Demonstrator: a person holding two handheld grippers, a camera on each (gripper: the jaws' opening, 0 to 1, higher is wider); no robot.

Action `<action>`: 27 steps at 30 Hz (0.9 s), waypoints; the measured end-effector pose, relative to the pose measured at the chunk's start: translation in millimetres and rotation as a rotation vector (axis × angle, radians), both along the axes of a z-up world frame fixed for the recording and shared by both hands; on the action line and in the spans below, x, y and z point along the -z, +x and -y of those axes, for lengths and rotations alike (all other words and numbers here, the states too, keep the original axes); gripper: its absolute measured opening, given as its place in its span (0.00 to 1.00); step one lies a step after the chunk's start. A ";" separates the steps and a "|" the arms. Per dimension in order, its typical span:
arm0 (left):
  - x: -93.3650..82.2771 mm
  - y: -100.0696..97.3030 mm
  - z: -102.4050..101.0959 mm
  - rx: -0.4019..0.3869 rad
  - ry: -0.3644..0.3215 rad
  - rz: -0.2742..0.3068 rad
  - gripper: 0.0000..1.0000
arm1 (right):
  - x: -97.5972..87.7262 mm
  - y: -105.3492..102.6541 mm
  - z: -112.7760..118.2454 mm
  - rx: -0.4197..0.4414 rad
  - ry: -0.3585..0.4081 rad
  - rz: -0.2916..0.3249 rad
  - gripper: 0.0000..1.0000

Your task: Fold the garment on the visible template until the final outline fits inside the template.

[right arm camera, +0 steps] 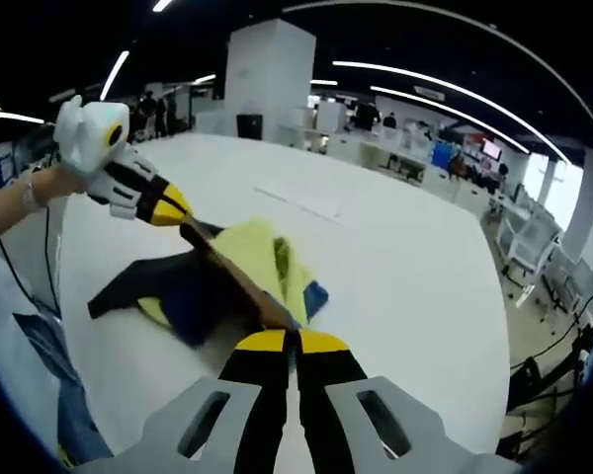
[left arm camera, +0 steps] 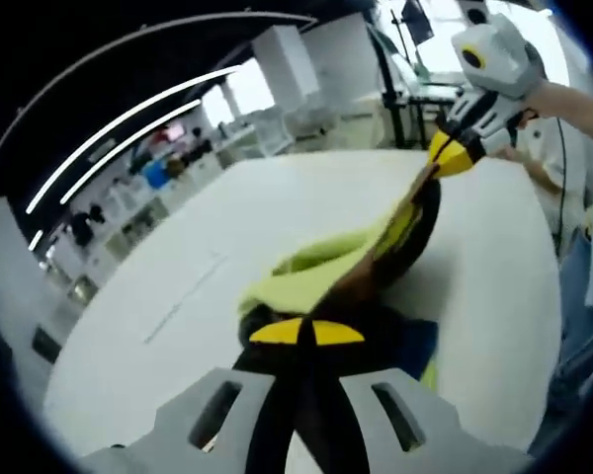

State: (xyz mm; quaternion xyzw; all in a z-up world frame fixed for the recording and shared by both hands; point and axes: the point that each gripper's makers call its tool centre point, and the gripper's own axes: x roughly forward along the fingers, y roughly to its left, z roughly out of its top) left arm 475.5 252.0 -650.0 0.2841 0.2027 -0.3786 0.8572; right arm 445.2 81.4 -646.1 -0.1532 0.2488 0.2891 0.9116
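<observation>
- My left tongs (left arm camera: 306, 333) are pressed together on the near edge of the garment (left arm camera: 321, 272), yellow tips touching with cloth caught between them.
- My right tongs (right arm camera: 295, 342) are pinching the other end of that same stretched edge. In the left gripper view they show up top right, tips clamped on the cloth.
- The garment is soft and floppy, mostly lime yellow with black panels and a bit of blue (right arm camera: 314, 296) peeking out. The edge I'm holding is pulled into a taut brownish band running straight between the two pairs of tongs.
- The rest of the garment sags below that band, and a black sleeve-like flap (right arm camera: 128, 281) trails out flat on the desk (right arm camera: 395, 257).
- The desk is smooth, matte white, big, with a rounded outline. The garment sits toward my side of it, in the middle, well away from the far rim.
- Faint thin lines (right arm camera: 301, 202) are marked on the desk top past the garment. Can't tell if that's the template outline.
- Lots of bare desk on the far side and out to both sides of the garment, so plenty of room to swing.
- Past the rim: office chairs (right arm camera: 524, 242), a white pillar (right arm camera: 267, 74) and rows of workstations (right arm camera: 415, 163).
</observation>
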 end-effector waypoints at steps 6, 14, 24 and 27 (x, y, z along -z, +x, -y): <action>-5.1 -1.8 -5.0 -0.005 0.001 -0.013 0.00 | -1.7 -1.3 -3.8 -0.023 0.003 -0.013 0.02; -16.4 -9.8 -13.9 -0.014 0.000 -0.020 0.00 | -7.1 -6.4 -12.4 -0.045 0.008 -0.021 0.02; -25.9 -19.2 -25.8 -0.034 0.057 -0.005 0.00 | -17.9 -8.1 -25.9 -0.088 -0.019 -0.001 0.02; -28.1 -20.9 -29.7 -0.040 0.056 -0.019 0.00 | -24.3 -5.5 -28.6 -0.093 -0.020 0.020 0.02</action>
